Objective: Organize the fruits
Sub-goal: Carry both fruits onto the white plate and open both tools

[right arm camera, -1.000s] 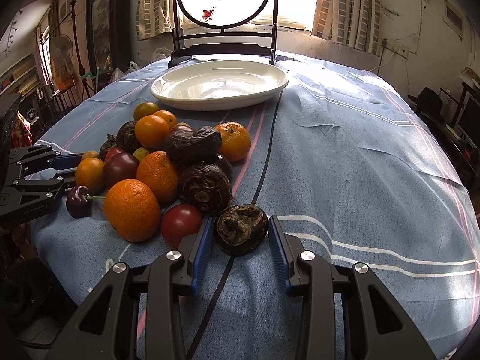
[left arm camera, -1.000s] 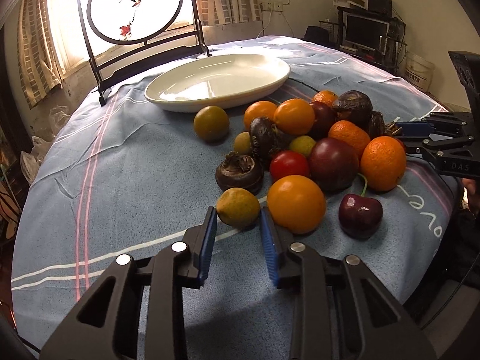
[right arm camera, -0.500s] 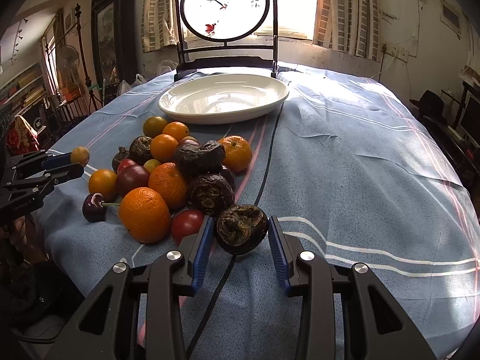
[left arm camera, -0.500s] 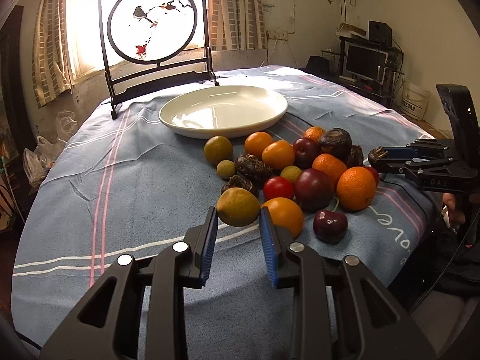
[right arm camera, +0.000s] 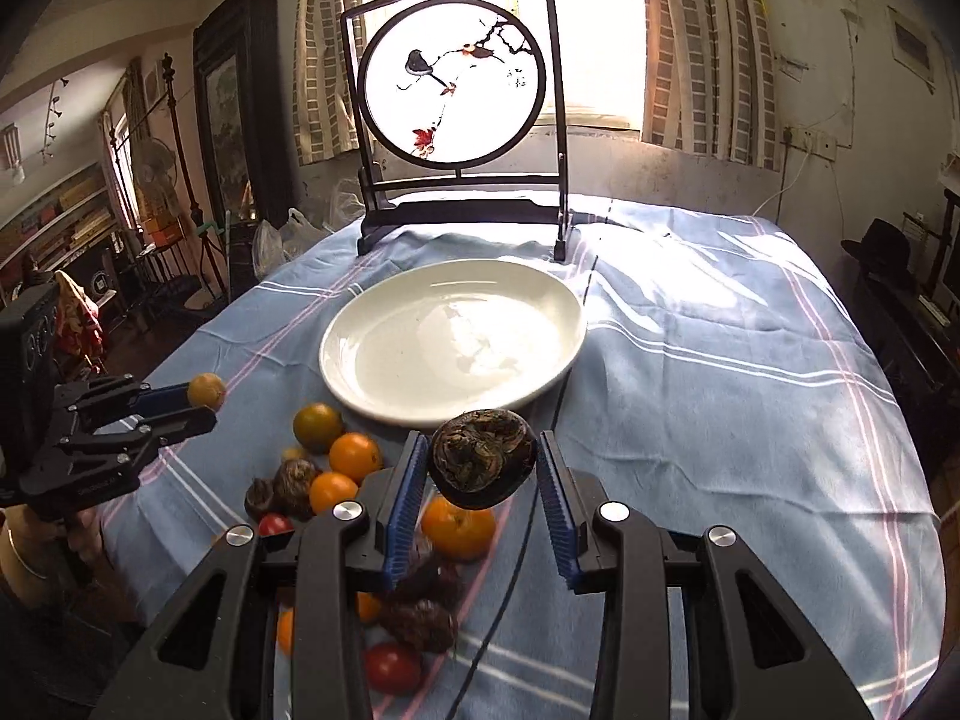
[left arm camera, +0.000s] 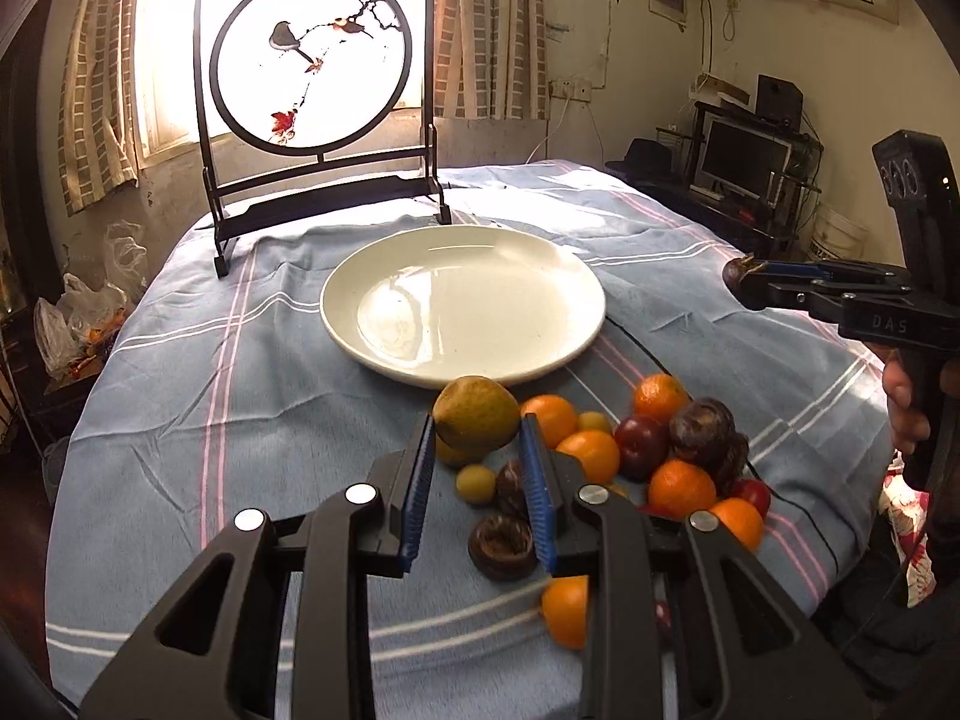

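Note:
My left gripper point(left arm camera: 477, 444) is shut on a yellow-green citrus fruit point(left arm camera: 476, 413), held in the air above the fruit pile point(left arm camera: 630, 462). My right gripper point(right arm camera: 480, 468) is shut on a dark wrinkled fruit point(right arm camera: 483, 459), also lifted off the cloth. A white plate point(left arm camera: 420, 354) lies on the blue cloth just beyond both held fruits, with nothing on it. In the right wrist view the left gripper point(right arm camera: 204, 399) shows at the left with its fruit point(right arm camera: 206, 390). In the left wrist view the right gripper point(left arm camera: 747, 285) shows at the right.
Oranges, dark plums, red tomatoes and wrinkled dark fruits lie in a pile on the striped blue tablecloth point(left arm camera: 180, 420). A framed round bird screen point(left arm camera: 312, 66) stands behind the plate. A hand point(left arm camera: 906, 402) holds the right gripper's handle beyond the table edge.
Both grippers have risen off the cloth with their fruits and moved toward the plate, which now sits closer in both views. The pile has dropped lower in view.

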A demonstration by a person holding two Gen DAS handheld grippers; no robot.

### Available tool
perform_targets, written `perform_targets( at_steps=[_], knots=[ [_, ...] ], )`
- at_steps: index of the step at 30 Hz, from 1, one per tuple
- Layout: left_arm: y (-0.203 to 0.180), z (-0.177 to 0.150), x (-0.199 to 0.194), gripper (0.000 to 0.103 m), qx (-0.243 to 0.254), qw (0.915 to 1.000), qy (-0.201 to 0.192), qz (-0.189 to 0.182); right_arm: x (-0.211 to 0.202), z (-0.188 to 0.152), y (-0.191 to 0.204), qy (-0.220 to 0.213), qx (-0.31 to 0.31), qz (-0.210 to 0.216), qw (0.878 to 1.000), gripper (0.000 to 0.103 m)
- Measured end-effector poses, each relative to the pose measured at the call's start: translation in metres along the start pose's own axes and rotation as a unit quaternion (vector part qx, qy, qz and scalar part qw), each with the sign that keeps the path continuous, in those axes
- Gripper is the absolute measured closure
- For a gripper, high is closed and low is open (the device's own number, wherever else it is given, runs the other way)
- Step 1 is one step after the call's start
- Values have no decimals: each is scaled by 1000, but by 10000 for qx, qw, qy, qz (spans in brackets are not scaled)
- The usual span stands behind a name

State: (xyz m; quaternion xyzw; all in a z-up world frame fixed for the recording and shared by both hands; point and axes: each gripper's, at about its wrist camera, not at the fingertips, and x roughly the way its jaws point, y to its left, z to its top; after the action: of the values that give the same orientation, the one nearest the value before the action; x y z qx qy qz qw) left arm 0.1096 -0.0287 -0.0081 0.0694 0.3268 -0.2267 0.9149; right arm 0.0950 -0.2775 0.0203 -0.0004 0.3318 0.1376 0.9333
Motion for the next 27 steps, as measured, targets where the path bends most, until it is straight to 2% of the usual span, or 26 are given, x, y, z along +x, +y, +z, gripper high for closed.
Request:
perform_targets(
  at_steps=[4,9,10,11,15,19,27],
  knots=[
    [11,40,63,75,-56,9988,479,-42,58,39,0,359,-26,146,9992,65],
    [20,70,129,74,-192,9955,923,40,130,60,-4,667,26,160,9976,64],
    [23,74,137,71,-243,9946,1007,23,136,63,-5,616,12,77,9981,59],
    [27,77,142,59,-315,9940,1050,34,138,65,-5,547,0,-20,9985,45],
    [38,80,110,36,-571,9965,601,123,113,65,-4,208,44,-6,9998,43],
    [28,53,60,35,-315,9986,409,71,73,44,-8,112,59,-5,9999,43],
    [-18,-50,-7,35,357,9959,742,-386,5,-38,-7,167,190,-68,9997,43]
  ],
)
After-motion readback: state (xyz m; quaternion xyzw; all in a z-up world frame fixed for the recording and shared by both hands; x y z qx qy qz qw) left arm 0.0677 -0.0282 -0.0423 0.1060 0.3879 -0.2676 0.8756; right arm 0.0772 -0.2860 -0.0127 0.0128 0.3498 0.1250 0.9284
